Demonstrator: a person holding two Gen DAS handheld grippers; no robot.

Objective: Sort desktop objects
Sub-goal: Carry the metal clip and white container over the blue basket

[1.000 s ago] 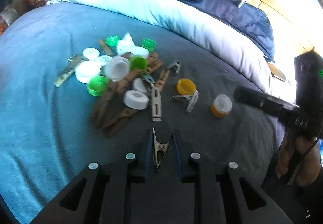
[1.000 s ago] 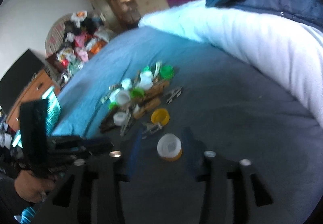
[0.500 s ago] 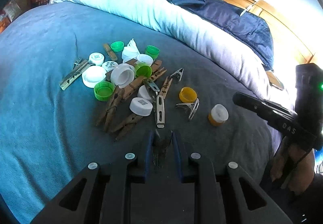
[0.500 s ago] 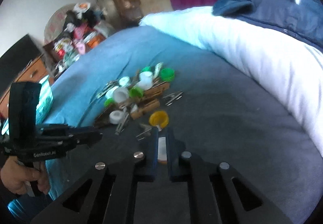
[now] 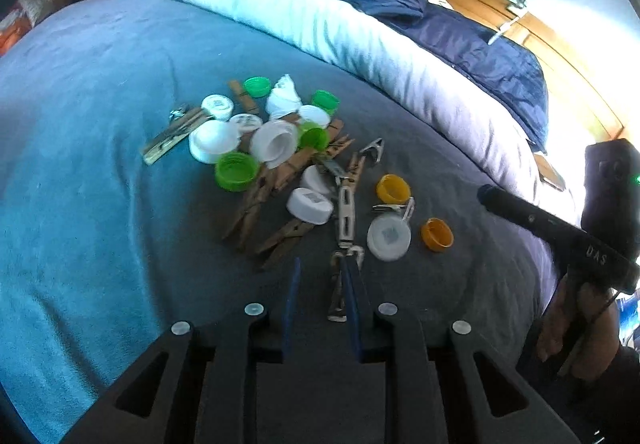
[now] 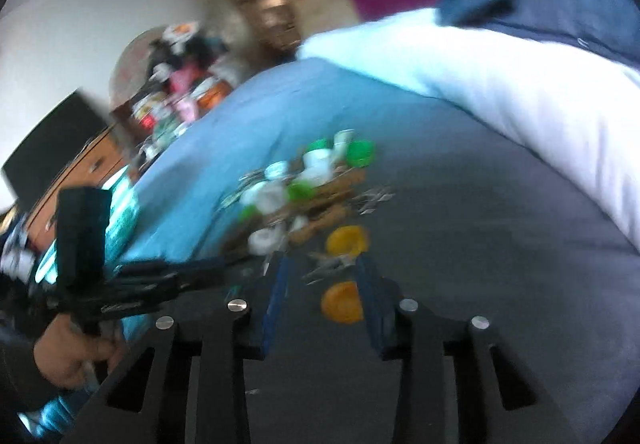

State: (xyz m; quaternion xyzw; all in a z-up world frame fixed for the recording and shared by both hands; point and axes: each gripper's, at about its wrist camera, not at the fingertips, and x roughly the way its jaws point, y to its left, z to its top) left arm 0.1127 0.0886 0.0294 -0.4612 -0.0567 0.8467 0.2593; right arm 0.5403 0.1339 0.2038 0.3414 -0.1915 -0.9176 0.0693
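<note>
Looking down along the left tool (image 5: pixel 320 264), angled steeply toward a blue bed (image 5: pixel 100 123): its two blue pads stand apart, released. A metal clip (image 5: pixel 338 284) lies lengthwise btwn them, right against one pad; the other pad is clear of it.

Just beyond sit a white cap (image 5: pixel 389 236), an orange cap (image 5: pixel 437 232) and a yellow cap (image 5: pixel 393 188). Further on is a pile (image 5: pixel 272 163) of green and white caps, wooden pegs and more metal clips.

At the pic's edge the person's right hand (image 5: pixel 576 324) grips the handle of the right tool from below, fingers wrapped round it, w/ the tool slanting down over the bed near the orange cap.

Right-wrist view is blurred. The right tool (image 6: pixel 323 264) tilts down less steeply; its jaws are opening, w/ the orange cap (image 6: pixel 342 302) on the bed btwn them, close to one pad. Contact can't be told. Left hand (image 6: pixel 76 356) clasps the left tool's handle low at the side.

A white duvet (image 5: pixel 360 43) borders the far side.
</note>
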